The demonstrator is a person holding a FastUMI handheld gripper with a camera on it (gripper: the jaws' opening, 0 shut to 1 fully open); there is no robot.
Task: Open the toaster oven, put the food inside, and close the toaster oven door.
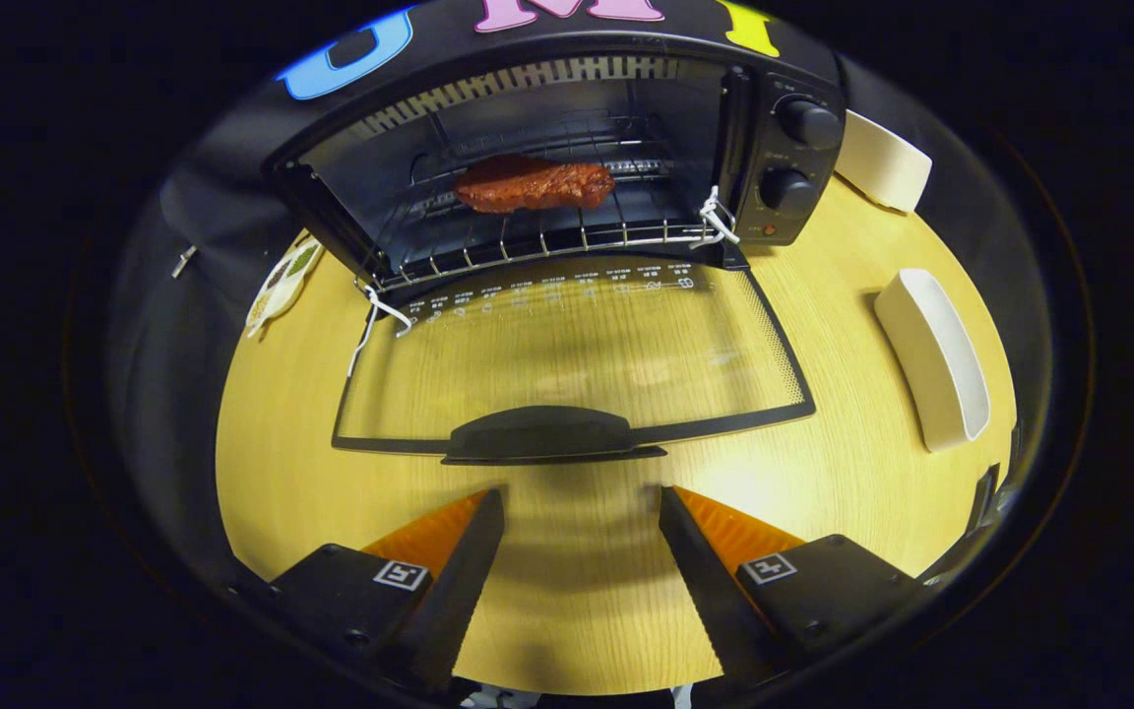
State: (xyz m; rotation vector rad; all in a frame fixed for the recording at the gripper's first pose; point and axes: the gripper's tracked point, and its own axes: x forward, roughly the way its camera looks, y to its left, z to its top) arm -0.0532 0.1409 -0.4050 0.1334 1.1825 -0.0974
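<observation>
Landmark: toaster oven (pixel 567 167), standing at the far side of the counter (pixel 567 591), its cavity open toward the jaws.
Left of the oven: a small printed card or packet (pixel 282 281) lying on the counter beside the oven's left corner; what it is cannot be told.
Door: glass door (pixel 577 354) folded fully down in front of the oven, lying nearly flat just above the counter, hinged at the oven's lower front edge.
Door handle: handle (pixel 542 433) on the door's free edge, the part nearest the jaws.
Food: reddish piece of meat (pixel 533 184) resting on the wire rack (pixel 528 236) inside the oven, toward the back.
Gripper: gripper (pixel 582 512) with jaws spread wide and holding nothing, just short of the handle and centred slightly right of it.
Right of the oven: two white dishes (pixel 931 354), one beside the control knobs (pixel 808 123) and one nearer, both clear of the door's swing.
Step in hand (judged): closing the door, since the food is already inside.
Technique (judged): bring the jaws under or around the handle's middle, then lift in an arc about the hinge; an off-centre push may twist the door.
</observation>
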